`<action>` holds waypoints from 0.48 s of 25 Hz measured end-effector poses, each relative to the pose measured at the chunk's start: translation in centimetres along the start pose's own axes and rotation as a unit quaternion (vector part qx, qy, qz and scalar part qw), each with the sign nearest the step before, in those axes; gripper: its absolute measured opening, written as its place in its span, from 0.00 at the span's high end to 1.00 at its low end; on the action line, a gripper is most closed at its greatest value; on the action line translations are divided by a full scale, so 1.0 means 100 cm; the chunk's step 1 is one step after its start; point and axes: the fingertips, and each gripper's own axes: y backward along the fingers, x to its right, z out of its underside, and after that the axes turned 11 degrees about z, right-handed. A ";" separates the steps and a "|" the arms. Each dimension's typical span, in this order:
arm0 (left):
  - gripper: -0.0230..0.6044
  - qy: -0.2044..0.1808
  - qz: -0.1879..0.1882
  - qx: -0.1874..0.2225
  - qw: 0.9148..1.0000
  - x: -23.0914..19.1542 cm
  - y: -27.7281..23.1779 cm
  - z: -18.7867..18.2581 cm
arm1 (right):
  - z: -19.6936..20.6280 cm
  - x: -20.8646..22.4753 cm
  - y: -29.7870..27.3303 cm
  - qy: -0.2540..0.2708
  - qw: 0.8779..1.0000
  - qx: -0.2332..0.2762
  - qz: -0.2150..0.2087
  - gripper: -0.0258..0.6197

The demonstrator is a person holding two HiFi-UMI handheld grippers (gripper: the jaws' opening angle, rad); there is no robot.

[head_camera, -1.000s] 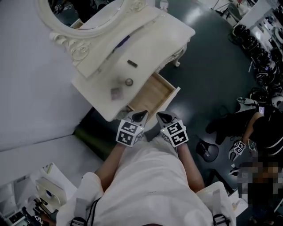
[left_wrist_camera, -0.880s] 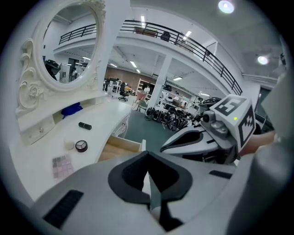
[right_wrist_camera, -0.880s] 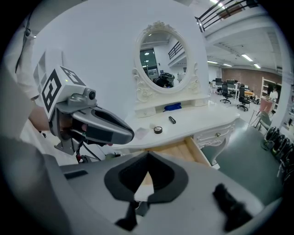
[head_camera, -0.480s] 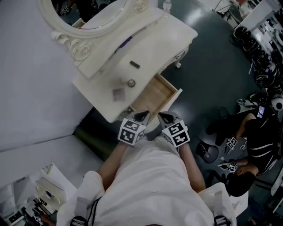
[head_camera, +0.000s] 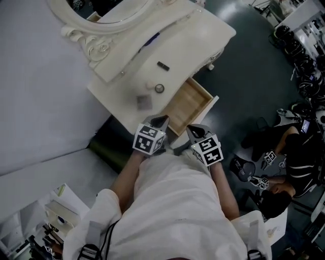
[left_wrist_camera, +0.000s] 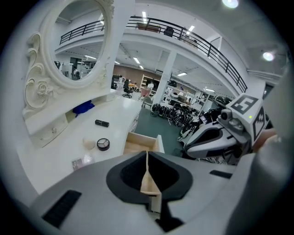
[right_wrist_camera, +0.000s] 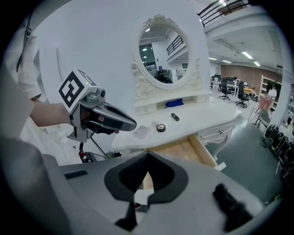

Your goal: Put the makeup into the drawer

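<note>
On the white dressing table (head_camera: pixel 193 45) lie a black lipstick tube (head_camera: pixel 163 66), a round compact (head_camera: pixel 159 88), a pale puff (head_camera: pixel 149 86) and a small clear packet (head_camera: pixel 143 101). The wooden drawer (head_camera: pixel 190 104) stands pulled out, and nothing shows inside it. My left gripper (head_camera: pixel 160 122) is shut and empty, over the table's front edge by the drawer's near corner. Beside it, my right gripper (head_camera: pixel 195 133) is shut and empty in front of the drawer. The left gripper view shows the compact (left_wrist_camera: pixel 103 144), the lipstick (left_wrist_camera: pixel 102 123) and the drawer (left_wrist_camera: pixel 138 142) beyond its own shut gripper (left_wrist_camera: pixel 147 155). The right gripper view shows its shut gripper (right_wrist_camera: pixel 148 159) before the drawer (right_wrist_camera: pixel 183 149).
An oval mirror (head_camera: pixel 117 10) with a blue item (head_camera: pixel 152 39) on the shelf below it backs the table. A dark green object (head_camera: pixel 109 152) lies under the table. A person in dark clothes (head_camera: pixel 297 152) sits at the right near a black stool (head_camera: pixel 242 170). Shelves (head_camera: pixel 56 213) stand lower left.
My left gripper has moved forward to the table's front edge beside the drawer. The right gripper has shifted slightly alongside. Both stay shut.
</note>
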 end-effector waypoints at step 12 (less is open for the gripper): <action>0.78 -0.075 0.014 -0.107 0.991 -0.112 0.008 0.021 | 0.011 -0.029 -0.042 -0.045 0.997 -0.063 0.007 0.94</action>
